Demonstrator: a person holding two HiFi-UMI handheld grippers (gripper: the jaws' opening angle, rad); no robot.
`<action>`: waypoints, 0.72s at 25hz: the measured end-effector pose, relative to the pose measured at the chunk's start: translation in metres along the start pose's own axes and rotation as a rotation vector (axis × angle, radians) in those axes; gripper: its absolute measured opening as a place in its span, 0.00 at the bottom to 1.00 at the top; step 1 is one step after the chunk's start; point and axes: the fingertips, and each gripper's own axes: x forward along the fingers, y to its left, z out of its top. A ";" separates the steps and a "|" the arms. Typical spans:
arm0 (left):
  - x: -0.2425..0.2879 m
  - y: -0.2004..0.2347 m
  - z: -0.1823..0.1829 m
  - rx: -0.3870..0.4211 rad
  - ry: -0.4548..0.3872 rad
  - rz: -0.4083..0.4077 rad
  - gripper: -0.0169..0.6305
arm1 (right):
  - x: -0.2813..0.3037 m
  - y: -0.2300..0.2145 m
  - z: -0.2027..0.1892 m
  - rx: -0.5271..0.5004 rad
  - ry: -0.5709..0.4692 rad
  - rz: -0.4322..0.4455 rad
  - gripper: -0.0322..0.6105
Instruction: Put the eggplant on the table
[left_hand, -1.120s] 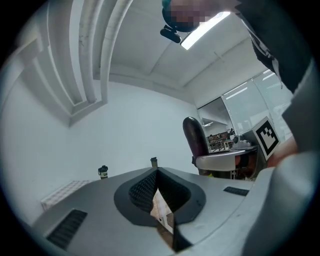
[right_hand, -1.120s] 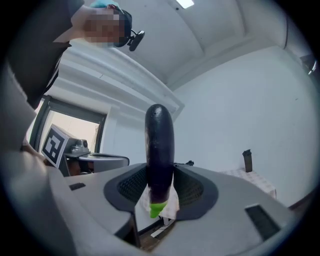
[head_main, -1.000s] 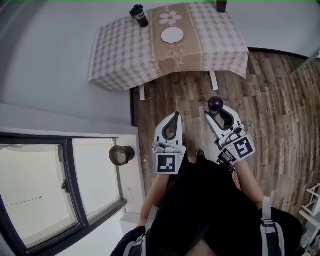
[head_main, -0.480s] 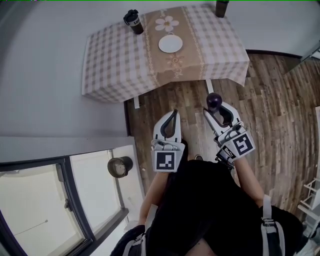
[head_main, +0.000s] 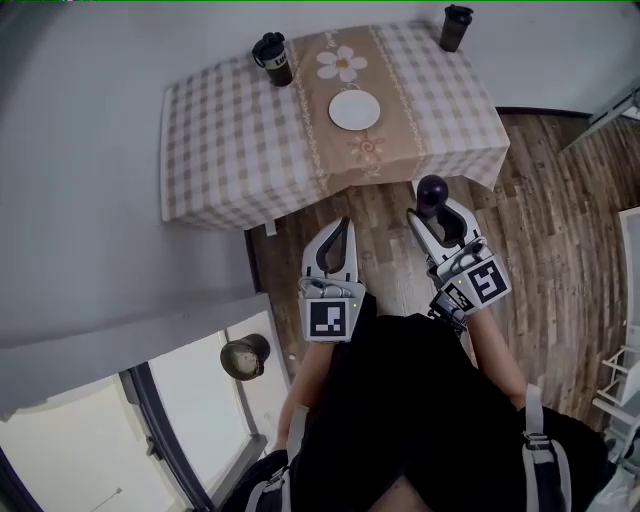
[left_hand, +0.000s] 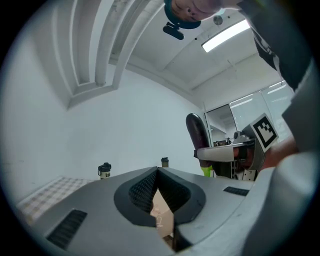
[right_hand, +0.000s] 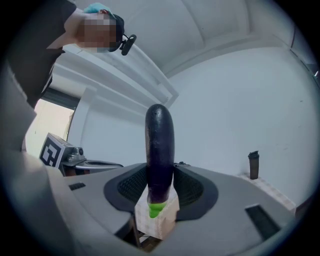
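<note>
One eggplant (right_hand: 159, 145) is gripped; two cups (head_main: 273, 58) (head_main: 455, 26); one plate (head_main: 354, 110).

We see a glossy, dark purple eggplant (right_hand: 159, 145) standing upright, green stem end down, pinched between the jaws of the right hand-held gripper (right_hand: 160, 175). It is in the air beside the near edge of the checked-cloth tabletop (head_main: 230, 130).

Quick count: two claws, left claw (head_main: 345, 224) and right claw (head_main: 434, 213). One eggplant (head_main: 432, 190), upright in the right one. Ahead of both claws there's one table (head_main: 230, 130) carrying one plate (head_main: 354, 110) and two cups (head_main: 273, 57) (head_main: 455, 26).
</note>
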 end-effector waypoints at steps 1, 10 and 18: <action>0.005 0.007 -0.001 0.003 -0.002 -0.009 0.01 | 0.010 -0.001 0.000 -0.001 0.003 -0.011 0.31; 0.055 0.042 -0.026 -0.033 0.012 -0.078 0.01 | 0.058 -0.016 -0.008 -0.011 0.028 -0.065 0.31; 0.123 0.050 -0.049 -0.008 0.034 -0.113 0.01 | 0.106 -0.085 -0.019 0.027 0.012 -0.087 0.31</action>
